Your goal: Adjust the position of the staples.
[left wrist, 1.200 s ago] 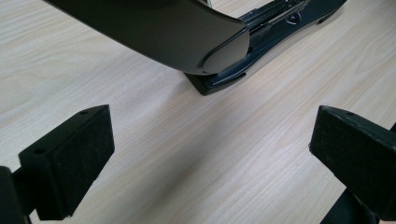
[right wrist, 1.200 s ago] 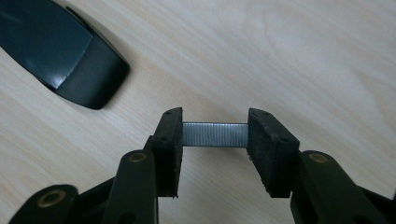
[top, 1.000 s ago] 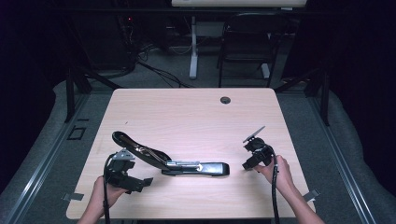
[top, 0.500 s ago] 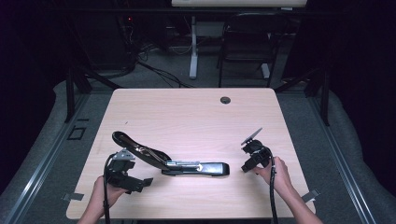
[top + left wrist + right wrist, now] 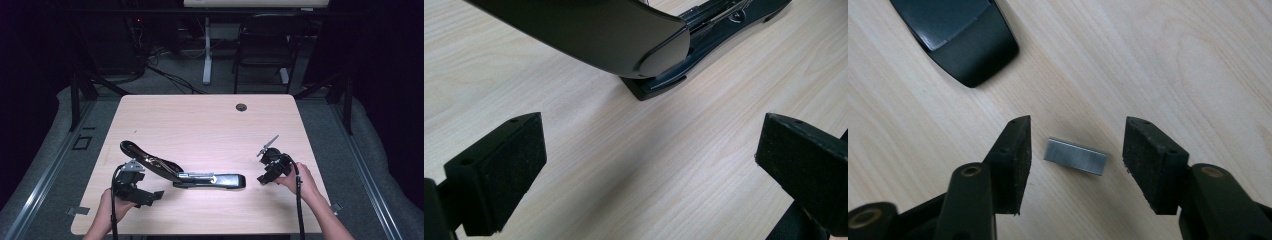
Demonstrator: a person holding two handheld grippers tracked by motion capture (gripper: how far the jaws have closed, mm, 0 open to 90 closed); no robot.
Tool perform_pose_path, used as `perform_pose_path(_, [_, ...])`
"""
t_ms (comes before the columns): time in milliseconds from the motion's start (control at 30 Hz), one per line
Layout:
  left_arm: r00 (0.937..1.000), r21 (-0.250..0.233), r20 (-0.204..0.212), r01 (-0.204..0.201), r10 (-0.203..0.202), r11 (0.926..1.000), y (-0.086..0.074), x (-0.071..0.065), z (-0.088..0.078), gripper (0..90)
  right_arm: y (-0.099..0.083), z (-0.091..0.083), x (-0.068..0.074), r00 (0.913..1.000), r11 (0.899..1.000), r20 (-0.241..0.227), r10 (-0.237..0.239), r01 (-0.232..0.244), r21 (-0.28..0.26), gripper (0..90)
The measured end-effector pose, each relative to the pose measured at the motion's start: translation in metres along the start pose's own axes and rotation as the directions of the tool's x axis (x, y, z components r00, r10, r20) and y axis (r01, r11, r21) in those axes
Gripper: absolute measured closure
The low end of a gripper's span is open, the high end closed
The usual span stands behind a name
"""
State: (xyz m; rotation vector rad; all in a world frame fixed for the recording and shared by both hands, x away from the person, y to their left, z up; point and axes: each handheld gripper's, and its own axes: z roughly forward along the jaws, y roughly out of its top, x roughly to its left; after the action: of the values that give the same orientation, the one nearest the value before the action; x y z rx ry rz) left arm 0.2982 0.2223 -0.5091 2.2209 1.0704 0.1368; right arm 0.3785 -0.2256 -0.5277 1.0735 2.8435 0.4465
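A black stapler [image 5: 215, 180] lies open on the wooden table, its top arm [image 5: 145, 160] swung up and to the left. My left gripper [image 5: 150, 197] stands open just in front of that arm; in the left gripper view the arm [image 5: 599, 35] and base [image 5: 704, 45] lie beyond the wide-apart pads of the gripper [image 5: 649, 150]. My right gripper [image 5: 264, 179] is at the stapler's right end. Its jaws have just been opening, and a short silver strip of staples [image 5: 1075, 156] lies flat between the pads [image 5: 1077, 132], touching neither. The stapler's rounded end [image 5: 958, 35] is close by.
The table [image 5: 200, 125] has a round cable grommet [image 5: 241, 107] near its far edge. Beyond the table stand a dark chair [image 5: 265, 45] and a white desk leg [image 5: 207, 50] on grey floor with cables. Metal rails run along both sides.
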Motion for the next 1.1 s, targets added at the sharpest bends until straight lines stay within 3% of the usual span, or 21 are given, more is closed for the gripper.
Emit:
perform_pose_path(200, [1.0,0.001,-0.001,0.003,-0.003,1.0,0.0,0.0,0.001,0.1,-0.003,0.005,-0.011,0.9972,0.999,-0.067,-0.035,0.035,-0.008,46.0])
perform_pose_path(400, [1.0,0.006,-0.003,-0.004,0.004,1.0,0.0,0.0,0.001,0.2,-0.003,0.01,-0.012,0.9944,0.998,-0.081,-0.067,0.068,0.006,46.9])
perform_pose_path(433, [1.0,0.004,-0.002,-0.001,0.001,1.0,0.0,0.0,0.001,0.1,-0.003,0.013,-0.01,0.9938,0.999,-0.098,-0.052,0.051,-0.009,47.6])
perform_pose_path(533, [1.0,0.006,-0.001,-0.001,0.001,1.0,0.0,0.0,0.001,0.2,-0.003,0.013,-0.01,0.9925,0.996,-0.093,-0.08,0.083,0.029,49.8])
perform_pose_path(567, [1.0,0.006,-0.001,-0.001,0.001,1.0,0.0,0.0,0.0,0.1,-0.004,0.015,-0.008,0.9935,0.998,-0.091,-0.067,0.069,0.015,51.0])
perform_pose_path(600, [1.0,0.005,-0.002,-0.001,0.001,1.0,0.0,0.0,0.0,0.2,-0.004,0.013,-0.008,0.9932,0.995,-0.079,-0.085,0.089,0.042,51.6])
perform_pose_path(867, [1.0,0.006,-0.001,-0.005,0.005,1.0,0.0,0.0,0.0,0.1,-0.006,0.013,-0.006,0.9941,0.994,-0.067,-0.085,0.089,0.062,57.6])
perform_pose_path(1100, [1.0,0.004,0.0,0.001,-0.001,1.0,0.0,0.0,0.001,0.2,-0.004,0.012,-0.002,0.993,0.989,-0.038,-0.111,0.115,0.093,63.9])
